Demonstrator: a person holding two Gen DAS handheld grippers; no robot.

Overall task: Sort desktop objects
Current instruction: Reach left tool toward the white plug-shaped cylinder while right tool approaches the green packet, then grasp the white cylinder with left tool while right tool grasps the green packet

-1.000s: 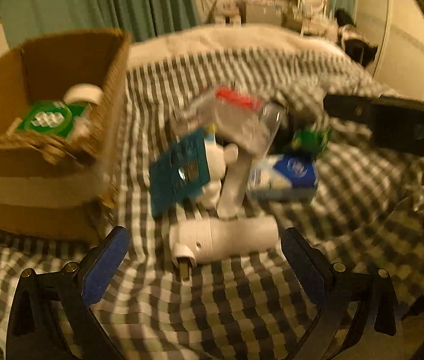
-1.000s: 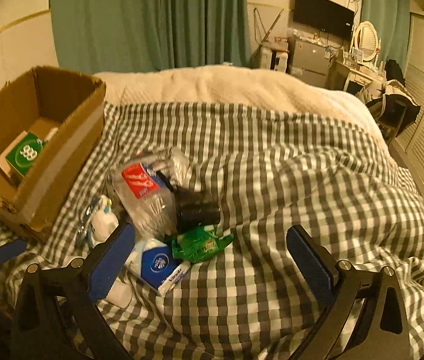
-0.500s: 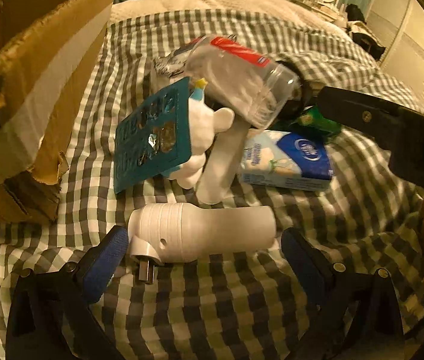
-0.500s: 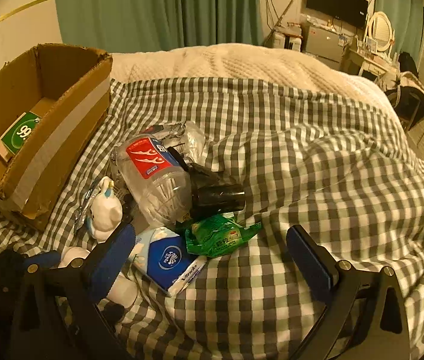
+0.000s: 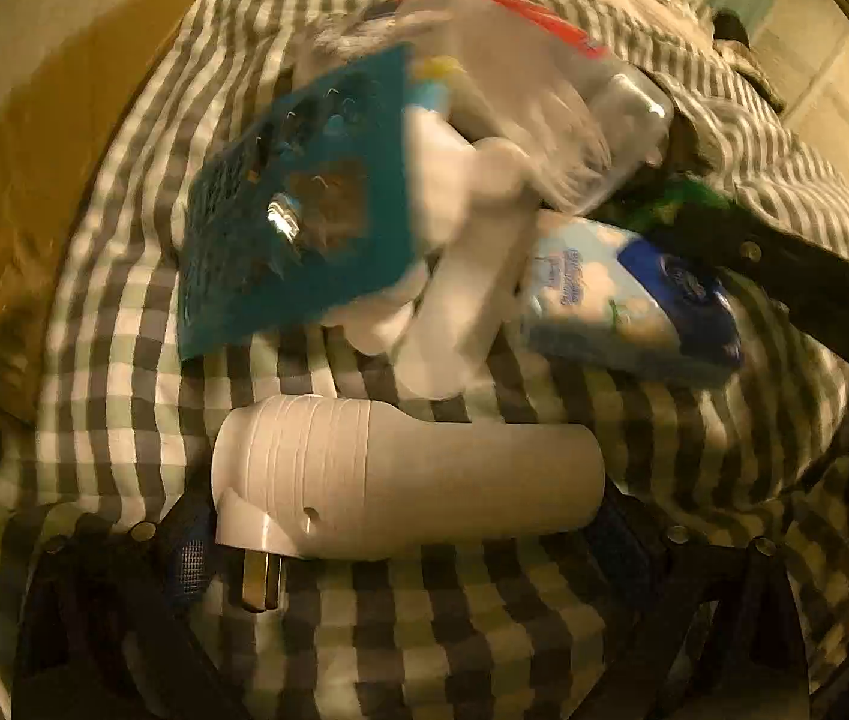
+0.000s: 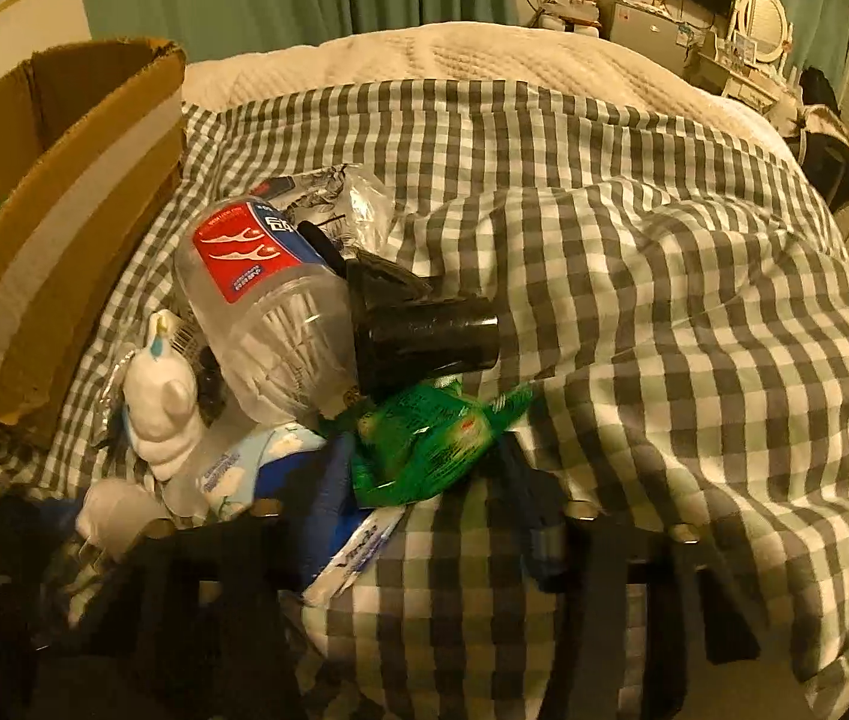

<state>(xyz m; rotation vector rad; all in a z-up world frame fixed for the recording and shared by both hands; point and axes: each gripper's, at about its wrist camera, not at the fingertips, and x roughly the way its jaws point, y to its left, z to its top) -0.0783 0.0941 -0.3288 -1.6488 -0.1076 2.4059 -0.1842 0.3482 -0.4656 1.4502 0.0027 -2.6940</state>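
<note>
A pile of objects lies on the checked blanket (image 6: 634, 312). In the left wrist view a white plug-in device (image 5: 406, 480) lies crosswise between the wide-set fingers of my left gripper (image 5: 403, 546), which is open; I cannot tell if the pads touch its ends. In the right wrist view my right gripper (image 6: 430, 498) has its jaws closing on a green packet (image 6: 424, 444), with a pad against each side of it. Behind lie a clear bottle (image 6: 256, 288) with a red label, a black cup (image 6: 424, 342), a white toy figure (image 6: 160, 408) and a blue tissue pack (image 5: 622, 306).
An open cardboard box (image 6: 64, 210) stands on the blanket left of the pile. A teal card (image 5: 292, 228) leans on the toy, and a white tube (image 5: 454, 312) lies under it. The right gripper's dark body (image 5: 784, 282) crosses the left wrist view. Furniture stands beyond the bed.
Both grippers have sunk closer to the pile. The right jaws went from wide open to narrow around the green packet. The left gripper came down over the white plug-in device.
</note>
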